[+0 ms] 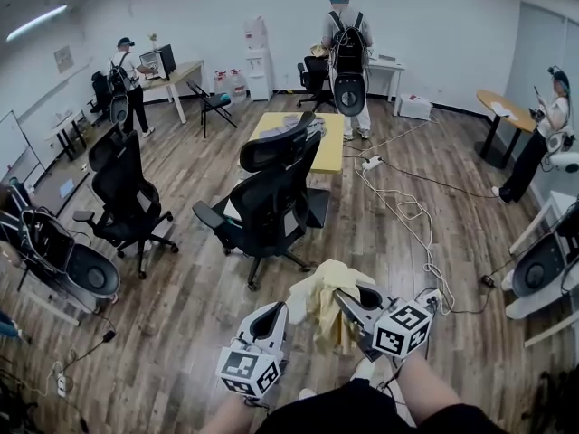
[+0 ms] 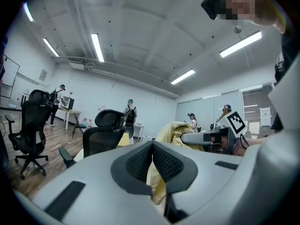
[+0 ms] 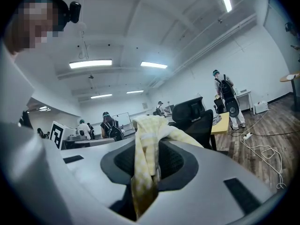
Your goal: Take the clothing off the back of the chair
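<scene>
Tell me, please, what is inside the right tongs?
A yellow checked garment is clamped in the right tongs, draping over them. The cloth covers the pads' inner faces.

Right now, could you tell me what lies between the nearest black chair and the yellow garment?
Head view: only bare wood floor separates chair and garment.

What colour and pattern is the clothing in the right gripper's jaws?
Pale yellow with a faint white check; the clothing shows best in the right gripper view.
</scene>
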Action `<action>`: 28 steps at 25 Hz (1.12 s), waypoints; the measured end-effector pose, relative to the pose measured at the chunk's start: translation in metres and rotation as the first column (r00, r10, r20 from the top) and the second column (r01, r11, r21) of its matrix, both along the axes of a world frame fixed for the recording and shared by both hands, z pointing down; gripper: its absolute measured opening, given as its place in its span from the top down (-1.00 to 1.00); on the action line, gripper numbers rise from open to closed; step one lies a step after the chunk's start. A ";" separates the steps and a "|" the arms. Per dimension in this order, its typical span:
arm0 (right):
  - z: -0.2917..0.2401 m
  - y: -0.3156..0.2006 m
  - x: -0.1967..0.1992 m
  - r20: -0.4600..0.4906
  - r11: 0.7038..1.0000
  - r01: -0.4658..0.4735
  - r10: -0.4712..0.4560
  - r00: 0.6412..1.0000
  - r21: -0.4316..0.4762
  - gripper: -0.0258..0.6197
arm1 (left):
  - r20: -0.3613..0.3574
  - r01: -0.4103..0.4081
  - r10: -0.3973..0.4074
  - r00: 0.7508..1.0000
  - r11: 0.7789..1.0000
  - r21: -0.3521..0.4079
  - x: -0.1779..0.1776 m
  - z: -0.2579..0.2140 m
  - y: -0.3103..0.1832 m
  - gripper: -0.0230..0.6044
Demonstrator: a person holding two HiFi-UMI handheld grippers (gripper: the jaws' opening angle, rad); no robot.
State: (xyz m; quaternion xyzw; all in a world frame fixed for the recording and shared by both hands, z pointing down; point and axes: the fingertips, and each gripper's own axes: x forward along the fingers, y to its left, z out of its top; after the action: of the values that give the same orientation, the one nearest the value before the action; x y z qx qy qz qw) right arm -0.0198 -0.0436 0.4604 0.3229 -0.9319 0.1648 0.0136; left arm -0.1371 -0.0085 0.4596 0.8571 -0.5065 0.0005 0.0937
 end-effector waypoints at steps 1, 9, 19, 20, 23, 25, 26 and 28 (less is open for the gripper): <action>-0.002 0.001 -0.001 -0.006 1.000 -0.006 0.006 1.000 0.002 0.63 | -0.001 -0.002 0.002 1.000 1.000 0.001 0.001 -0.001 -0.001 0.87; 0.006 0.010 -0.006 -0.029 1.000 0.007 -0.007 1.000 0.004 0.63 | -0.002 -0.012 0.012 1.000 1.000 -0.003 0.002 0.001 0.002 0.87; 0.004 0.022 -0.003 -0.032 1.000 -0.006 0.006 0.999 0.001 0.63 | 0.011 -0.019 0.018 1.000 1.000 0.003 0.006 -0.001 0.010 0.87; 0.005 0.023 -0.003 -0.033 1.000 -0.005 0.005 0.999 0.002 0.63 | 0.012 -0.019 0.019 1.000 1.000 0.004 0.006 -0.001 0.011 0.87; 0.004 0.027 -0.004 -0.034 1.000 -0.006 0.006 0.999 0.006 0.63 | 0.013 -0.020 0.020 1.000 1.000 0.007 0.006 -0.001 0.014 0.87; 0.004 0.029 -0.004 -0.037 1.000 -0.005 0.005 0.999 0.009 0.63 | 0.014 -0.023 0.022 1.000 1.000 0.009 0.007 -0.003 0.016 0.87; 0.004 0.030 -0.003 -0.038 1.000 -0.003 0.003 0.999 0.011 0.63 | 0.014 -0.024 0.024 1.000 1.000 0.010 0.007 -0.004 0.017 0.87; 0.003 0.031 -0.002 -0.043 1.000 -0.006 0.007 0.999 0.014 0.63 | 0.014 -0.026 0.026 1.000 1.000 0.011 0.008 -0.006 0.018 0.87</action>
State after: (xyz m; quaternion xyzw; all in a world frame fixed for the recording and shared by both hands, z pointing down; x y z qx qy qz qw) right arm -0.0218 -0.0123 0.4632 0.3293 -0.9315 0.1515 0.0308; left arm -0.1287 0.0098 0.4539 0.8641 -0.4960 0.0046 0.0853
